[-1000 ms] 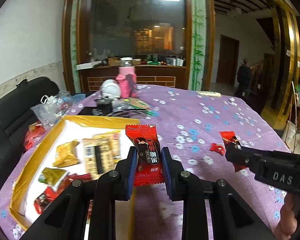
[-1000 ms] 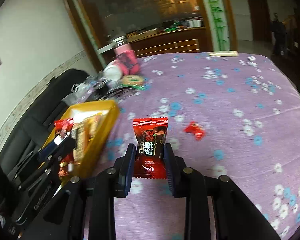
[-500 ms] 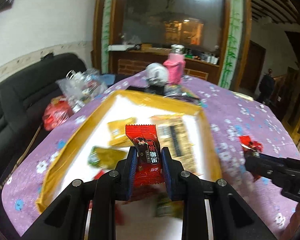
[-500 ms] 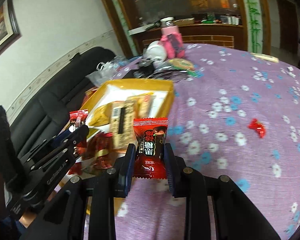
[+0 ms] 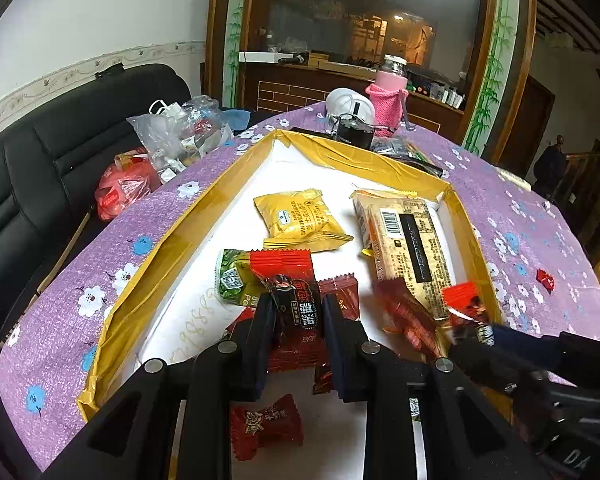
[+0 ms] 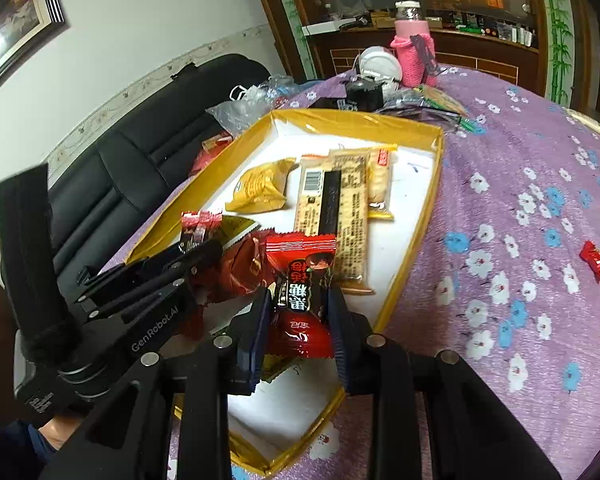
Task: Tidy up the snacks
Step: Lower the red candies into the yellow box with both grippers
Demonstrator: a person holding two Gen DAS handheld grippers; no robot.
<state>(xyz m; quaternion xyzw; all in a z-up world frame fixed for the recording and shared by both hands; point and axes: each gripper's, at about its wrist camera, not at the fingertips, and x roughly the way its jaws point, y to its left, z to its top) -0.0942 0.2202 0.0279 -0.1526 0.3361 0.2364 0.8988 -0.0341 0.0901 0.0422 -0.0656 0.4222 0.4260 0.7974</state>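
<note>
A yellow-rimmed box with a white floor lies on the purple flowered tablecloth; it also shows in the right wrist view. My left gripper is shut on a red candy packet and holds it over the box's near part. My right gripper is shut on a second red candy packet over the box's right side; it also shows in the left wrist view. Inside lie a yellow biscuit pack, a long beige cracker pack, a green pack and several red candies.
One small red candy lies loose on the cloth right of the box. Behind the box stand a pink-sleeved bottle, a white round object and a black item. Plastic bags sit at the table's left edge by a black sofa.
Both grippers have moved left and forward with their red packets, from over the cloth to over the box. The box contents now fill both views.
</note>
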